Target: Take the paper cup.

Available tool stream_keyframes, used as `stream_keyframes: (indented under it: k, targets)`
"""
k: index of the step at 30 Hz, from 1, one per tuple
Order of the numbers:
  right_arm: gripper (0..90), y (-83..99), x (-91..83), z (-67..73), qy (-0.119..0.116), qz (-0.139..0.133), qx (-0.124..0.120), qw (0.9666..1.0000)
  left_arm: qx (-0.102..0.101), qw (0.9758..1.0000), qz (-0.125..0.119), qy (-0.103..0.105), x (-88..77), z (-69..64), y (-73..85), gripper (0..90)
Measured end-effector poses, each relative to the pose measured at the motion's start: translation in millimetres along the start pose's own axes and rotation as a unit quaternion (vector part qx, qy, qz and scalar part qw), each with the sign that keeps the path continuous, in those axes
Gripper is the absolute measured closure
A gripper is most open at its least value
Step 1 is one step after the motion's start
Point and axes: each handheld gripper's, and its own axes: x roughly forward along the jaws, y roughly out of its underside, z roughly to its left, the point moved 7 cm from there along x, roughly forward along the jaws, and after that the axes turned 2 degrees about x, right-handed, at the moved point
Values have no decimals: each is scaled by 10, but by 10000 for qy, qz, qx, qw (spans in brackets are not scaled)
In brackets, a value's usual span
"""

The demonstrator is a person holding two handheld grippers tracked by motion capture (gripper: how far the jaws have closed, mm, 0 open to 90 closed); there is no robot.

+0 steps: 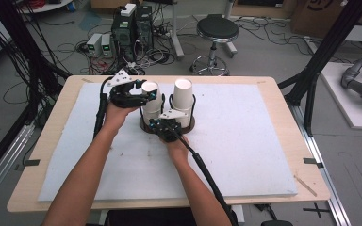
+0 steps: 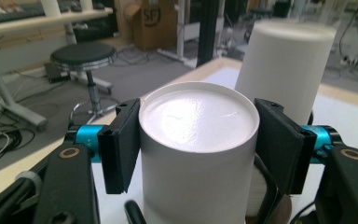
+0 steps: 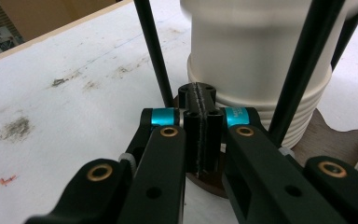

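Two upturned white paper cups stand in a black wire rack on a brown wooden base [image 1: 144, 126] at the middle of the table. My left gripper [image 1: 147, 95] is shut on the left cup [image 1: 152, 99] near its top; in the left gripper view both pads [image 2: 121, 144] press the sides of this cup [image 2: 198, 154]. The right cup [image 1: 183, 100] [image 2: 284, 65] stands just beyond. My right gripper [image 1: 164, 125] [image 3: 200, 112] is shut, jaws pressed together, low against the base [image 3: 328, 135] in front of the right cup [image 3: 256, 56] and between two rods [image 3: 154, 56].
A white foam mat [image 1: 245, 155] covers most of the wooden table [image 1: 283, 89]. Beyond the far edge are a black stool [image 1: 217, 30], computer cases [image 1: 132, 28] and floor cables. Black frame posts [image 1: 320, 52] rise at the right.
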Motion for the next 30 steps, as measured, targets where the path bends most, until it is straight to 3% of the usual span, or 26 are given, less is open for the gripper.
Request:
stream_keyframes:
  k: [7, 17, 19, 22, 25, 26, 30]
  targets:
    - [900, 2, 2, 4, 9, 19, 8, 10000, -90, 9995, -309, -47, -132, 9, -208, 351]
    - [857, -1, -8, 17, -109, -1, -47, 9999, -34, 9976, -670, -195, -387, -49, -556, 356]
    - [826, -3, -14, 27, -153, -35, -83, 9998, -37, 9975, -679, -194, -423, -62, -572, 356]
    - [684, 2, -72, 50, -359, -1, -182, 9992, -72, 9972, -729, -145, -535, -116, -605, 357]
    - [654, -15, -139, 60, -514, -21, -164, 9985, -43, 9975, -698, -53, -634, -195, -589, 357]
    - [599, -33, -222, 70, -646, -44, -295, 9975, -31, 9974, -713, -34, -666, -221, -578, 357]
    - [540, -50, -355, 80, -783, -36, -486, 9957, -45, 9974, -722, 32, -759, -298, -526, 357]
